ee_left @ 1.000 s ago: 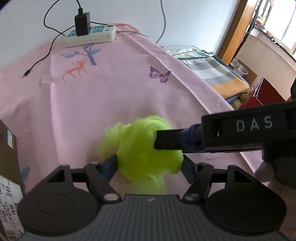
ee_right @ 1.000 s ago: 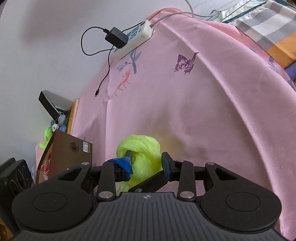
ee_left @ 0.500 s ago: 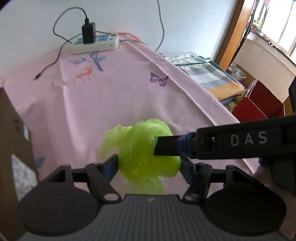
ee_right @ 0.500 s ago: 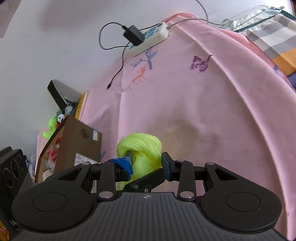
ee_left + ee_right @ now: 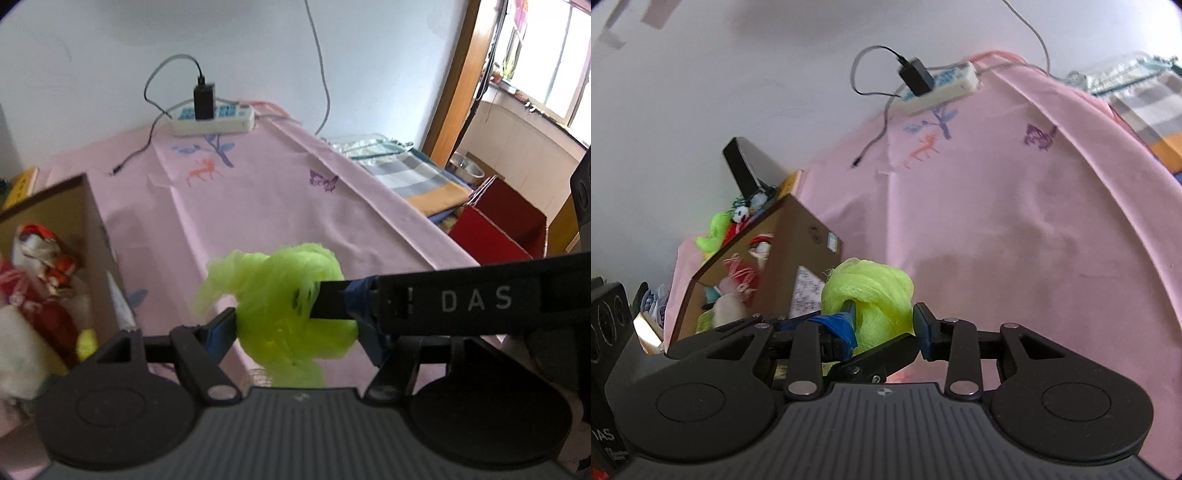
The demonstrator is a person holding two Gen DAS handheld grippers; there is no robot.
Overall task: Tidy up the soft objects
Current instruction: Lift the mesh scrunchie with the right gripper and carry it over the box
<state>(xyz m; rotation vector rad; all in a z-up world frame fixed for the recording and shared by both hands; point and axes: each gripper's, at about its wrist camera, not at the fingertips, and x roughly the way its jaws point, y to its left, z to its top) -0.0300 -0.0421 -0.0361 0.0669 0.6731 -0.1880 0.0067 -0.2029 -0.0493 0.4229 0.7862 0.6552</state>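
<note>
Progress looks partial: several soft toys already sit in the cardboard box point(image 5: 783, 254), while the neon-green mesh bundle point(image 5: 284, 306) is off the pink cloth point(image 5: 280, 206), not yet stowed. Both grippers pinch it: the left gripper point(image 5: 295, 332) part-open around its bulk, the right gripper point(image 5: 882, 317) narrower, its pads pressed into the mesh. From the left wrist the box lies at 9 o'clock of the bundle; it holds a red-and-white plush point(image 5: 40, 273) and other pieces. More toys point(image 5: 727, 225) sit behind the box.
</note>
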